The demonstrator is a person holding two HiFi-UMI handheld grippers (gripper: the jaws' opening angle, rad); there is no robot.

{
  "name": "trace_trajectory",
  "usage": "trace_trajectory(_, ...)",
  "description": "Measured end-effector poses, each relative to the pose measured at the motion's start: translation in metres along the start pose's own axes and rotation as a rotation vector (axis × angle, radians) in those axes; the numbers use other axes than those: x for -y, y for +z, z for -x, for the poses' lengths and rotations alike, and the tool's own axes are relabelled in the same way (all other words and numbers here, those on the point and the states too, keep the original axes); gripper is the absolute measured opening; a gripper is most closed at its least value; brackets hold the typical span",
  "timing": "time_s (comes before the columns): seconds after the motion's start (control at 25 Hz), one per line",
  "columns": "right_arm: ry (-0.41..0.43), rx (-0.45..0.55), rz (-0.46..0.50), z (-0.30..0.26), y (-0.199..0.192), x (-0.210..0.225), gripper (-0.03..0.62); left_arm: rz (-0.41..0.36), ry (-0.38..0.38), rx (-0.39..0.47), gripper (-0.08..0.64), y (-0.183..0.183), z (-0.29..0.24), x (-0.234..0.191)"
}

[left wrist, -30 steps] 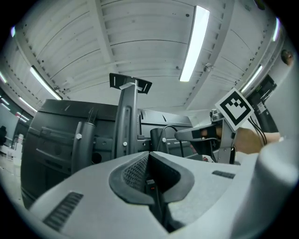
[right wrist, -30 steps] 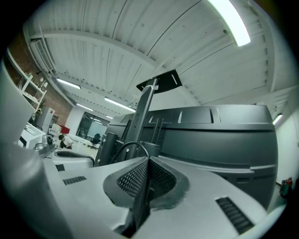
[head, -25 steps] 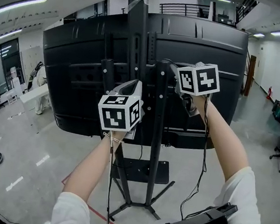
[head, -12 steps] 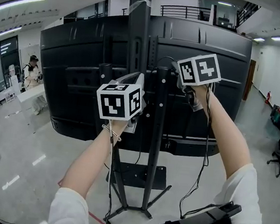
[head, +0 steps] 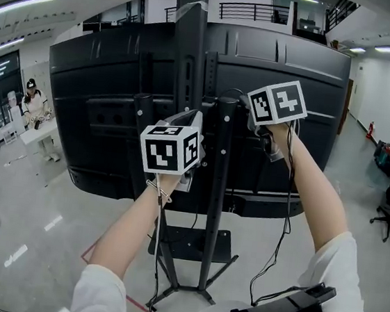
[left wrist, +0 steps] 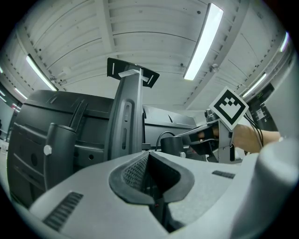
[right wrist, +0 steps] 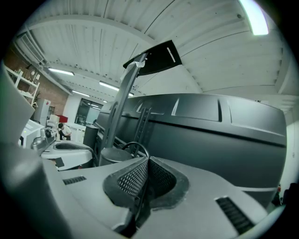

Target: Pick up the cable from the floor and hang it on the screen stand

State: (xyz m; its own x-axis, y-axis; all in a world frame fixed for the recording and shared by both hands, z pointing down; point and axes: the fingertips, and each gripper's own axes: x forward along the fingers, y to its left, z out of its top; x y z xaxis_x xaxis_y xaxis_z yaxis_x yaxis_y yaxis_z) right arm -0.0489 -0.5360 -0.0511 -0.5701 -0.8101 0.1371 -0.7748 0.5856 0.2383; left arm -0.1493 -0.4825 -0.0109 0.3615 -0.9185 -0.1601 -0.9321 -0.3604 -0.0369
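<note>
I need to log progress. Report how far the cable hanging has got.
Done: the thin black cable is lifted, its loop arching over the top of the black metal stand post. In hand: the right gripper is shut on it beside that post; the left gripper is shut too, contents unclear. Left: release it so it hangs; slack dangles below both arms.

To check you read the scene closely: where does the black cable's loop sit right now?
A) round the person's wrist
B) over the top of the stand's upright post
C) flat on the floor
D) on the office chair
B: the cable arches over the top of the post, with its near end pinched in the right tongs.
</note>
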Motion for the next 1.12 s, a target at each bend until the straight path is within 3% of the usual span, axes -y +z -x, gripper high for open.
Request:
trace_trajectory(0.6, 0.009, 0.062, -0.077, 0.004, -0.017, -0.003, 0.023, 0.000, 0.002, -0.025, 0.003, -0.036, 0.007, -0.002)
trace_trajectory(0.88, 0.023, 0.035, -0.098, 0.007, -0.015, -0.005, 0.023, -0.016, -0.016, -0.019, 0.003, -0.036, 0.009, 0.003)
trace_trajectory(1.12, 0.063, 0.018, -0.179, 0.007, -0.021, -0.011, 0.023, 0.004, -0.030, -0.019, 0.003, -0.042, 0.014, 0.005)
